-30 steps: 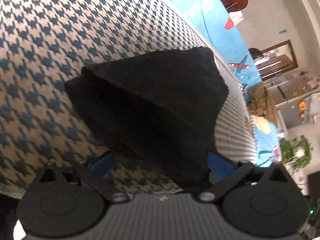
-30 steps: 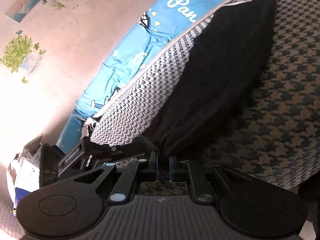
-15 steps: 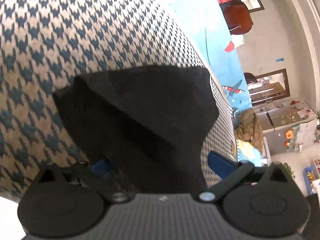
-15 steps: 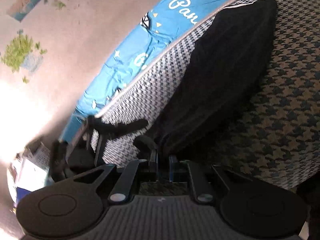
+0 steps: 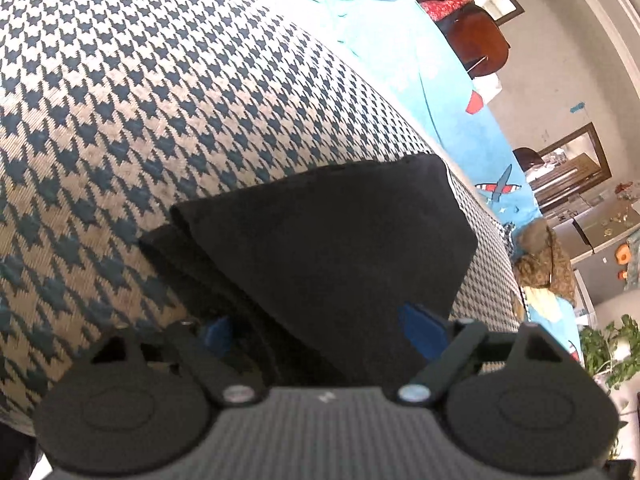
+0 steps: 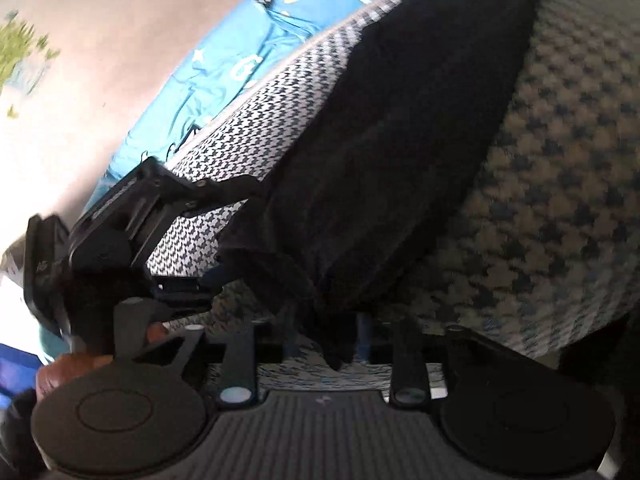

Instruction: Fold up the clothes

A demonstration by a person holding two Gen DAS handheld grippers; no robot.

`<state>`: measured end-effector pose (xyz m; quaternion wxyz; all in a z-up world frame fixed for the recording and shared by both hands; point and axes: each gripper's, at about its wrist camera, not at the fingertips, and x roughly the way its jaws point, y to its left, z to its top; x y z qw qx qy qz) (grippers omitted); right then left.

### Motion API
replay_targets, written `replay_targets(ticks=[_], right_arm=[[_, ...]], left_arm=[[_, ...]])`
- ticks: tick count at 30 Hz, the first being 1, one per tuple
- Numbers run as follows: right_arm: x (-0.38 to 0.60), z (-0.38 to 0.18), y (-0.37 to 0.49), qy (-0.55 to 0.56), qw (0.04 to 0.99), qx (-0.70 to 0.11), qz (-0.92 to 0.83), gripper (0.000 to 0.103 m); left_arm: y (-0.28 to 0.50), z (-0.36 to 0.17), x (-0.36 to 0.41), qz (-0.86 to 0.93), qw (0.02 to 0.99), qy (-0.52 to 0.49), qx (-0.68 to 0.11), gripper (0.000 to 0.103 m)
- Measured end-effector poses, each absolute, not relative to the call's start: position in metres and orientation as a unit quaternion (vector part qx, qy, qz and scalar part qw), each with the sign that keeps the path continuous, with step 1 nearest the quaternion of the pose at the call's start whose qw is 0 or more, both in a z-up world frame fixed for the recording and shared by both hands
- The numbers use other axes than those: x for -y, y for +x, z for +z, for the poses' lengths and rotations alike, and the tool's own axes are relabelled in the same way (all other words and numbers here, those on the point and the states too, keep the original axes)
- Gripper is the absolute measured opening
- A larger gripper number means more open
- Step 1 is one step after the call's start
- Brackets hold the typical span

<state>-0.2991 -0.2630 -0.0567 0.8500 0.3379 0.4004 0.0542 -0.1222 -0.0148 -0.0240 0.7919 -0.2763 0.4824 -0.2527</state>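
Note:
A folded black garment (image 5: 320,232) lies on a houndstooth-covered surface (image 5: 120,100), near its right edge. My left gripper (image 5: 320,332) is open, its blue pads (image 5: 424,332) on either side of the garment's near end. In the right wrist view the same garment (image 6: 400,140) stretches away to the upper right. My right gripper (image 6: 324,340) is shut on its bunched near corner, which hangs down between the fingers. The left gripper (image 6: 236,232) shows there at the left, reaching to the garment's side edge.
A bright blue printed sheet (image 5: 440,92) runs along the far side of the houndstooth cover. Beyond it are a brown rounded object (image 5: 476,36), a fluffy brown heap (image 5: 540,256) and a green plant (image 5: 612,348). A hand (image 6: 60,364) shows at the lower left.
The left gripper has shifted along the garment, still open around it. The right gripper has kept the corner, its fingers standing slightly wider, and the view has drawn closer to the left gripper.

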Motion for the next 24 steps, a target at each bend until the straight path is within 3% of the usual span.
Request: replay_targets(ticks=[5,8,9,10,11,13,17,24], right_arm=[[0.267,-0.070,-0.292,0.378,0.834,-0.401,0.038,0.038],[0.263,-0.072,-0.286,0.369,0.837,-0.403,0.030,0.037],[0.262,-0.072,-0.285,0.365,0.839,-0.402,0.029,0.030],[0.260,-0.071,-0.284,0.362,0.841,-0.402,0.028,0.020],[0.259,-0.071,-0.284,0.361,0.841,-0.401,0.028,0.018],[0.257,-0.071,-0.282,0.358,0.843,-0.400,0.029,0.014],[0.249,-0.064,-0.282,0.329,0.858,-0.392,0.037,0.013],[0.234,-0.053,-0.282,0.305,0.871,-0.381,0.052,0.013]], left_arm=[[-0.120,-0.023,0.026,-0.248,0.805,-0.258,-0.473,0.096],[-0.119,-0.022,0.034,-0.245,0.814,-0.245,-0.466,0.093],[-0.119,-0.021,0.037,-0.241,0.819,-0.238,-0.464,0.090],[-0.117,-0.020,0.040,-0.238,0.822,-0.234,-0.461,0.083],[-0.116,-0.019,0.042,-0.235,0.824,-0.232,-0.460,0.067],[-0.110,-0.019,0.044,-0.228,0.825,-0.233,-0.462,0.048],[-0.105,-0.021,0.039,-0.215,0.826,-0.237,-0.464,0.019],[-0.107,-0.007,0.036,-0.217,0.853,-0.186,-0.436,0.011]])
